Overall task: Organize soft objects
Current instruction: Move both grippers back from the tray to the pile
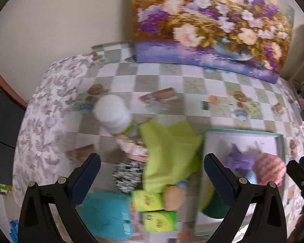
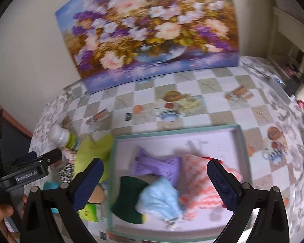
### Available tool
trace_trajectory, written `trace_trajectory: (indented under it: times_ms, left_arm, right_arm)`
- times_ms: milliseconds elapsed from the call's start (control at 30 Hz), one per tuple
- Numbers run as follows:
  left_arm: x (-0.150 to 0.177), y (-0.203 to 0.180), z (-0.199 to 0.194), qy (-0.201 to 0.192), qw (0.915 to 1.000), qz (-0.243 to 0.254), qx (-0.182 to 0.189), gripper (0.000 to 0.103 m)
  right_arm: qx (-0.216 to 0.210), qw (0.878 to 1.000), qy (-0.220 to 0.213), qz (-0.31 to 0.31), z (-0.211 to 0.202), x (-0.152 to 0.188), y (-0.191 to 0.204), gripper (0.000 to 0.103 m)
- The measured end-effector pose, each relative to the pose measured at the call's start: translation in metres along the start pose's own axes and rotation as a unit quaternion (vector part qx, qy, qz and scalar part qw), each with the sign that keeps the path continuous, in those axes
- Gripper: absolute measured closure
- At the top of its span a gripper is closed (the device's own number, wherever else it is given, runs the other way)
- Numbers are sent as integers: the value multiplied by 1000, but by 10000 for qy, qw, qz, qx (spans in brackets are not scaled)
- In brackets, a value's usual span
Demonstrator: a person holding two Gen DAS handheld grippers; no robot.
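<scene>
My left gripper (image 1: 152, 179) is open above a heap on the checked tablecloth: a lime-green cloth (image 1: 170, 149), a black-and-white patterned piece (image 1: 126, 175), a pink fabric piece (image 1: 131, 147), a teal soft item (image 1: 105, 214) and a small doll (image 1: 174, 197). My right gripper (image 2: 156, 182) is open over the teal-rimmed tray (image 2: 241, 139). The tray holds a purple item (image 2: 160, 166), a light-blue cloth (image 2: 158, 200), a dark-green piece (image 2: 129, 194) and a pink-and-white knit (image 2: 200, 182).
A white bottle (image 1: 113, 113) lies left of the green cloth. Green boxes (image 1: 158, 220) sit by the doll. A flower painting (image 1: 208, 20) leans against the wall at the table's back. A hand (image 2: 0, 216) holds the left gripper's handle.
</scene>
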State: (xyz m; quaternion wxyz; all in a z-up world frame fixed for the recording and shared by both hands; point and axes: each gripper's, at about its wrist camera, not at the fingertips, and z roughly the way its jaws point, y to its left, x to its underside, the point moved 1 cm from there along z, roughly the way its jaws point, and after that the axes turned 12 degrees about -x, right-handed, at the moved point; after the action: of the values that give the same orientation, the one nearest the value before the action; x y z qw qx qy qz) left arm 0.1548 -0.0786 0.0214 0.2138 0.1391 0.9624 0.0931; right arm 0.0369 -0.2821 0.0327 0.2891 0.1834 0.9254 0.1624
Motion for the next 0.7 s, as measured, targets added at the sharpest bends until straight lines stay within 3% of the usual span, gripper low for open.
trace_trajectory:
  times_ms: [133,267,433,700]
  left_arm:
    - [-2,30,14,134,9991,-207,-332,1]
    - [1,54,32,336,9980,-511,-137,1]
    - [7,61,55,598,9964,-546,-260,1]
    - [15,60,87,1037,9928,-512,-302,2]
  right_arm:
    - [-137,9993,208,-266,22,-5,30,0]
    - [-339,9976,436,-420,48,-7,57,0]
    - [-447,9935,813,-654,88,1,83,0]
    - [-602,9883,1307,-501,143,23,83,0]
